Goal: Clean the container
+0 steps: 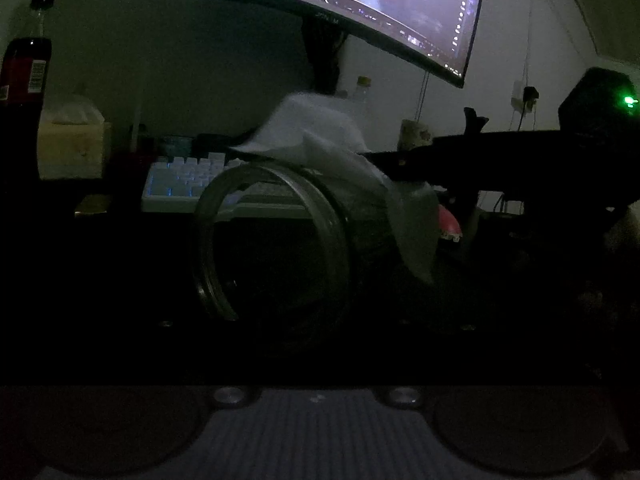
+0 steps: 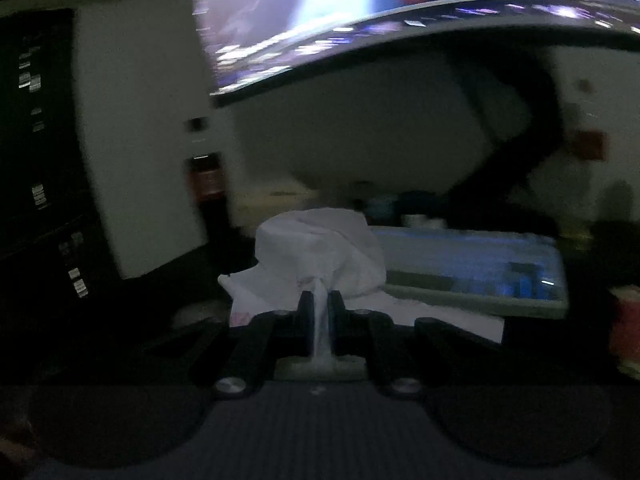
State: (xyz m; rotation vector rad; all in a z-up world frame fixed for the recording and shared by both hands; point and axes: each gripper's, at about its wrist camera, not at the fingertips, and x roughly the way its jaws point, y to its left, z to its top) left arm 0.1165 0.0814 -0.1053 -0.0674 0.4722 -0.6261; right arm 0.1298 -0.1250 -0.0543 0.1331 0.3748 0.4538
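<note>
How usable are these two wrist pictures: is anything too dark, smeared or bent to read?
Left wrist view: very dim, the lower half nearly black, so the left tongs cannot be made out; the clear container and white cloth show, and the monitor bows from fisheye. Right wrist view: motion-smeared background, yet the right tongs pinching the cloth stay readable.

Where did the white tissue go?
In the right wrist view the tissue is pinched in the right gripper, in front of the keyboard. In the left wrist view it drapes over the jar.
</note>
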